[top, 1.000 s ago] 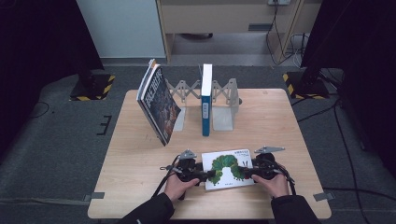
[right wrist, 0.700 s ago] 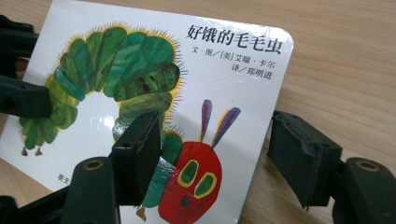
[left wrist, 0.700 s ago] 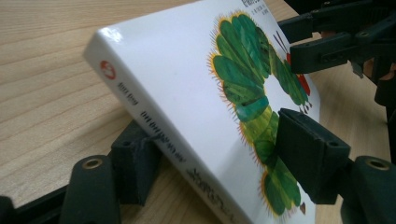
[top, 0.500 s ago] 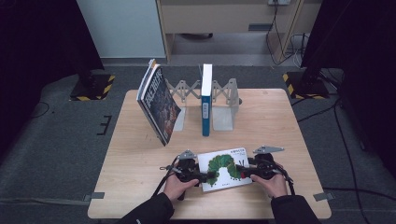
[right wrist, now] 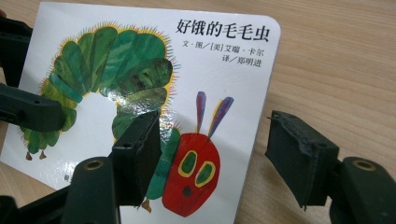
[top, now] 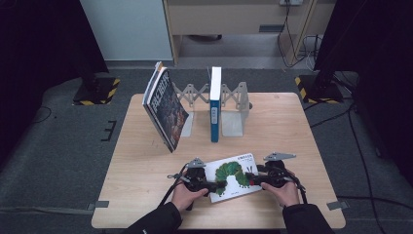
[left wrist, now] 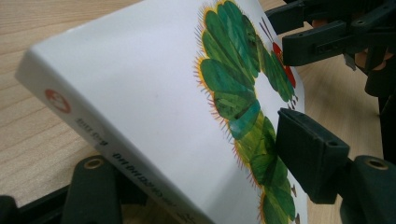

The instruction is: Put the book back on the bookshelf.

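Saw white hardcover picture book with green caterpillar on cover lying near front edge of light wooden worktop, between both hands.

My left gripper had fingers astride book's spine edge, one finger over cover, other beneath; edge tilted up off worktop. Pressing or not, could not tell.

My right gripper at book's opposite end: one finger over cover, other beside book above bare wood. Fingers had just been narrowing, not clamped.

Farther back, blue-spined book stood upright in metal bookend rack; dark-covered book leaned beside it.
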`<move>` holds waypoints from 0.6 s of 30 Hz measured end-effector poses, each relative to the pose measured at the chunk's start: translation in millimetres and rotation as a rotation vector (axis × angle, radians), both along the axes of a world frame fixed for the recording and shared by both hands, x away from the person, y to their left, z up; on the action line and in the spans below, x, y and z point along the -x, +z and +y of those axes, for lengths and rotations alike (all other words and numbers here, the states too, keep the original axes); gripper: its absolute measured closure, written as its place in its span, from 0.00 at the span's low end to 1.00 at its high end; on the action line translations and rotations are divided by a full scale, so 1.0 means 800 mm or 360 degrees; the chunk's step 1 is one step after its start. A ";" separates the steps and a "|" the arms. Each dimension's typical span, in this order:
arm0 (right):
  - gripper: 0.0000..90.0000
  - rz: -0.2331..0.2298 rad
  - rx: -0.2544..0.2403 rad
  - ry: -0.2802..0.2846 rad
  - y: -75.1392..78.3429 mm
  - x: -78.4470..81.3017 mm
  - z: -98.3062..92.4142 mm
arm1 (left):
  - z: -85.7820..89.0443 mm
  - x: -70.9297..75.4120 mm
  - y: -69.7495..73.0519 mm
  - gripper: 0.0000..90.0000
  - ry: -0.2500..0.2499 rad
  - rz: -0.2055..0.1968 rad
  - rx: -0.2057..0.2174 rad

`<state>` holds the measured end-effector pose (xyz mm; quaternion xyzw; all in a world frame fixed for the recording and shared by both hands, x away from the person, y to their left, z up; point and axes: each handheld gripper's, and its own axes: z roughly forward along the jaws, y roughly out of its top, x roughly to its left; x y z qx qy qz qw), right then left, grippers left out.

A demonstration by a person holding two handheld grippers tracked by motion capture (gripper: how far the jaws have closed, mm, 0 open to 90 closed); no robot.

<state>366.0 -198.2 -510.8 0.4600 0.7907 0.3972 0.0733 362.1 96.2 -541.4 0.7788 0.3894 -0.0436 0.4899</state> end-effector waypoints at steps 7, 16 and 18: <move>0.42 0.0066 -0.0016 -0.0007 -0.004 0.001 0.000 | 0.003 0.001 0.002 0.39 -0.0005 0.0034 0.0029; 0.42 0.0017 -0.0098 0.0004 0.001 0.001 -0.002 | 0.007 0.003 0.015 0.56 -0.0026 0.0053 0.0072; 0.42 -0.0012 -0.0103 0.0012 0.003 0.001 -0.003 | 0.007 0.005 0.020 0.58 -0.0029 0.0047 0.0082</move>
